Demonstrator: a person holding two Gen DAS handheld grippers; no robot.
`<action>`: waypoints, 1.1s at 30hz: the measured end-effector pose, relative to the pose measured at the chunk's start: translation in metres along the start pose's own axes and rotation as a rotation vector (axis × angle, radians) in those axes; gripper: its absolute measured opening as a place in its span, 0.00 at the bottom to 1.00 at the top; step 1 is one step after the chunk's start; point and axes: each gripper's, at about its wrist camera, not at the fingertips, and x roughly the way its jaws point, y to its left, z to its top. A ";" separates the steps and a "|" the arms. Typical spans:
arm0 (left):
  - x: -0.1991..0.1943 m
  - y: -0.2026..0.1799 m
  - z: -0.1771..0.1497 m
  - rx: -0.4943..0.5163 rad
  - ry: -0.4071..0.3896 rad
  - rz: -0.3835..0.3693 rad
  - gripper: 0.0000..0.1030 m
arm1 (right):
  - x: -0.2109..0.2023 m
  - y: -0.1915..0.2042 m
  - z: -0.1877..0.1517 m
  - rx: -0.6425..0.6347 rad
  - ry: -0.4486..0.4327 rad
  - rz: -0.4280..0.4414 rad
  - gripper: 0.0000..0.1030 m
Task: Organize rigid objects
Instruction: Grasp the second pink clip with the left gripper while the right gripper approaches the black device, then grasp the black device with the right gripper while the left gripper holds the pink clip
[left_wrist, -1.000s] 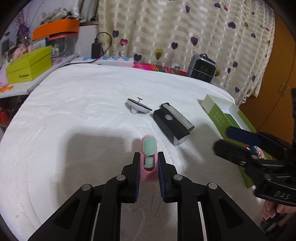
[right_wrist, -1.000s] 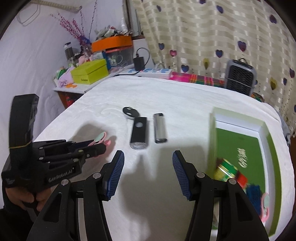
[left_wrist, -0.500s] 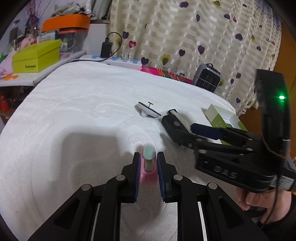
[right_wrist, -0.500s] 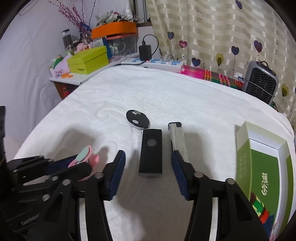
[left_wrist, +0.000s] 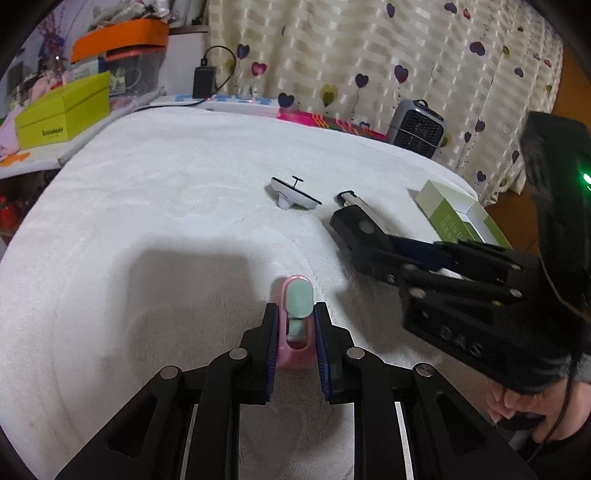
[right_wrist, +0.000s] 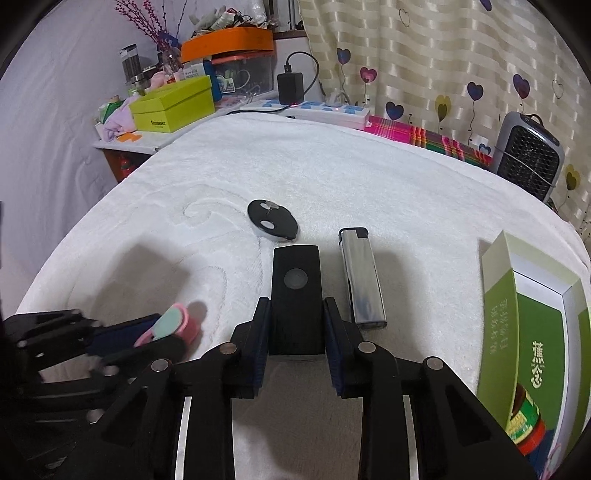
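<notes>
On the white towel-covered table (left_wrist: 147, 206), my left gripper (left_wrist: 294, 314) is shut on a small pink and mint-green item (left_wrist: 297, 295) that rests low on the cloth. My right gripper (right_wrist: 296, 302) is closing its jaws, and both pads touch the sides of a black rectangular device (right_wrist: 295, 266) with a round grey button. The device lies flat on the towel. A silver lighter (right_wrist: 360, 280) lies just right of it, and a black oval gadget (right_wrist: 271, 219) just beyond. In the left wrist view the right gripper (left_wrist: 369, 251) covers the near end of the device (left_wrist: 354, 225).
An open green box (right_wrist: 535, 332) at the right edge holds a tin and other small items. At the back stand a small heater (right_wrist: 528, 155), a power strip (right_wrist: 314, 109), and a yellow-green box (right_wrist: 173, 103) on a cluttered side shelf. A person's hand (left_wrist: 517, 398) holds the right tool.
My right gripper came in from beside the green box to the black device and narrowed its wide-open jaws onto it. The left gripper stayed put, still holding the pink item.
</notes>
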 end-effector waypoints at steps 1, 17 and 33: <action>0.000 0.000 0.000 0.002 -0.001 0.002 0.16 | -0.001 0.000 -0.002 -0.001 -0.002 0.003 0.28; -0.009 -0.014 -0.001 0.043 -0.045 -0.015 0.16 | -0.051 0.001 -0.025 0.041 -0.090 0.048 0.27; -0.047 -0.044 -0.006 0.044 -0.130 -0.024 0.16 | -0.090 -0.012 -0.048 0.097 -0.166 0.082 0.27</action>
